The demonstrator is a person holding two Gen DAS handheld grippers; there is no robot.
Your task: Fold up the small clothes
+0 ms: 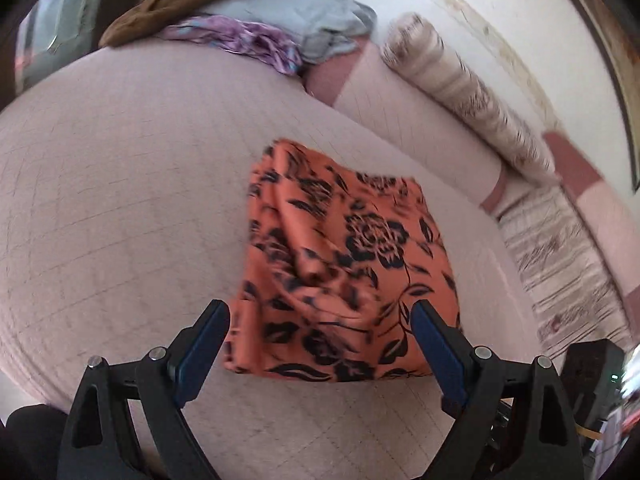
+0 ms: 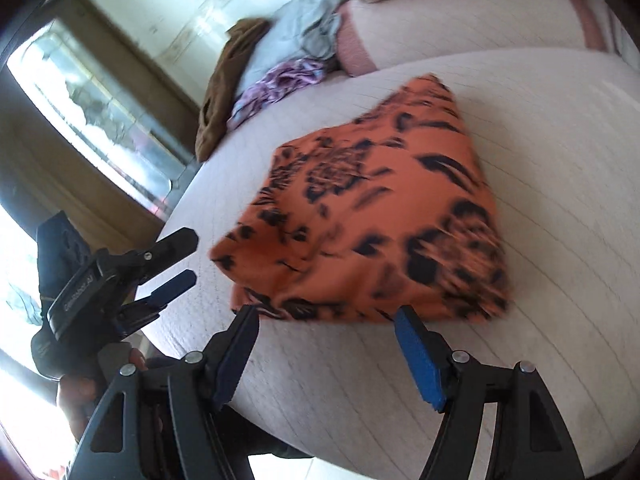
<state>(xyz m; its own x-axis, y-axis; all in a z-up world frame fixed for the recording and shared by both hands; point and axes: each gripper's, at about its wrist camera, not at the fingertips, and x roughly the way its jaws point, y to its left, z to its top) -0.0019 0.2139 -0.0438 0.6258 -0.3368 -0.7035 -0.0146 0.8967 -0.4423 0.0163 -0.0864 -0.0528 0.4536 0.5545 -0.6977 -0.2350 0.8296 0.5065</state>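
Both my views are smeared by motion blur, so the black flower print on the folded orange cloth (image 1: 344, 264) reads poorly, worst along its near edge. It lies flat on the pale quilted mattress (image 1: 120, 184). My left gripper (image 1: 320, 312) hangs above its near edge, jaws spread, gripping nothing. My right gripper (image 2: 324, 316) is also parted and empty, tilted downward.

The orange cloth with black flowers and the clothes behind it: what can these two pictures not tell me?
- Orange floral cloth: layers underneath hidden by its top; right wrist view smears the print.
- Pile of brown, grey and purple clothes: garment types unreadable, crumpled and overlapping, far in both views.
- Left gripper and right gripper: open; contact with the cloth edge unclear.
- Pale quilted bed: cut off by edges.
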